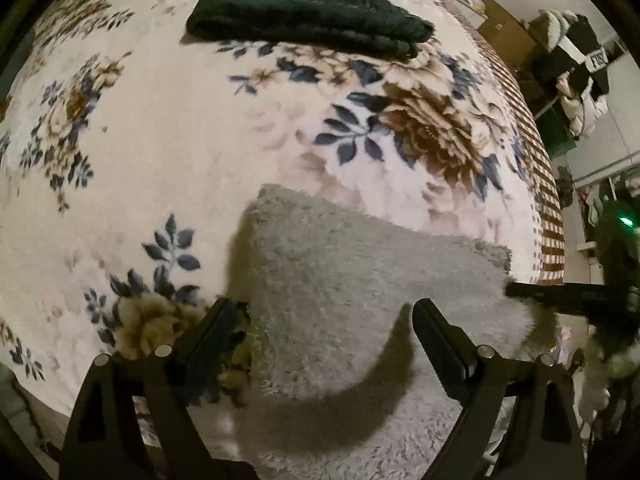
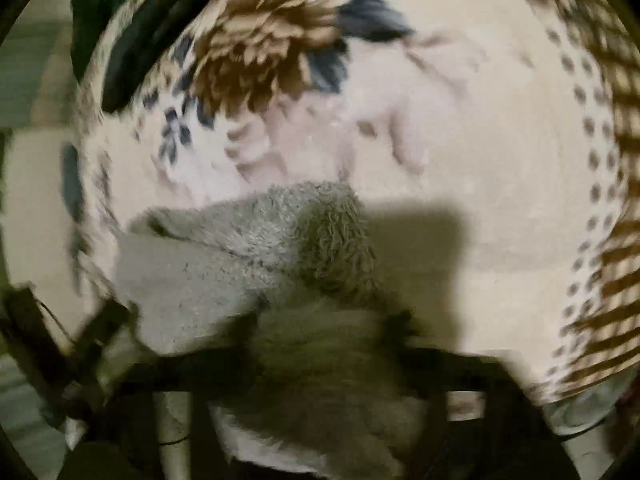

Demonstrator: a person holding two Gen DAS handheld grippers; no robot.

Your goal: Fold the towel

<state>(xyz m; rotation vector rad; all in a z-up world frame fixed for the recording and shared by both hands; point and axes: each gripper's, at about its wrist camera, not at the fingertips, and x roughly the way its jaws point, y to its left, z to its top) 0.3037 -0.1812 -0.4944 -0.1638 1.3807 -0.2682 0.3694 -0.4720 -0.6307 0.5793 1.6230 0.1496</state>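
A fluffy grey towel point(image 1: 360, 280) lies on the floral blanket point(image 1: 160, 140), its far-left corner flat and its near part reaching under my left gripper point(image 1: 326, 320). That gripper is open, its jaws wide apart above the towel with nothing pinched. From the right, my right gripper point(image 1: 560, 294) reaches in and holds the towel's right edge. The right wrist view is blurred: the grey towel point(image 2: 256, 248) is bunched up over my right gripper point(image 2: 320, 340), hiding its fingers, and it looks shut on the cloth.
A folded dark green towel point(image 1: 308, 16) lies at the far side of the blanket, and shows as a dark green towel point(image 2: 120, 24) at top left. The blanket's checked border point(image 1: 548, 200) marks the bed's right edge. Boxes and clothes point(image 1: 576, 64) stand beyond it.
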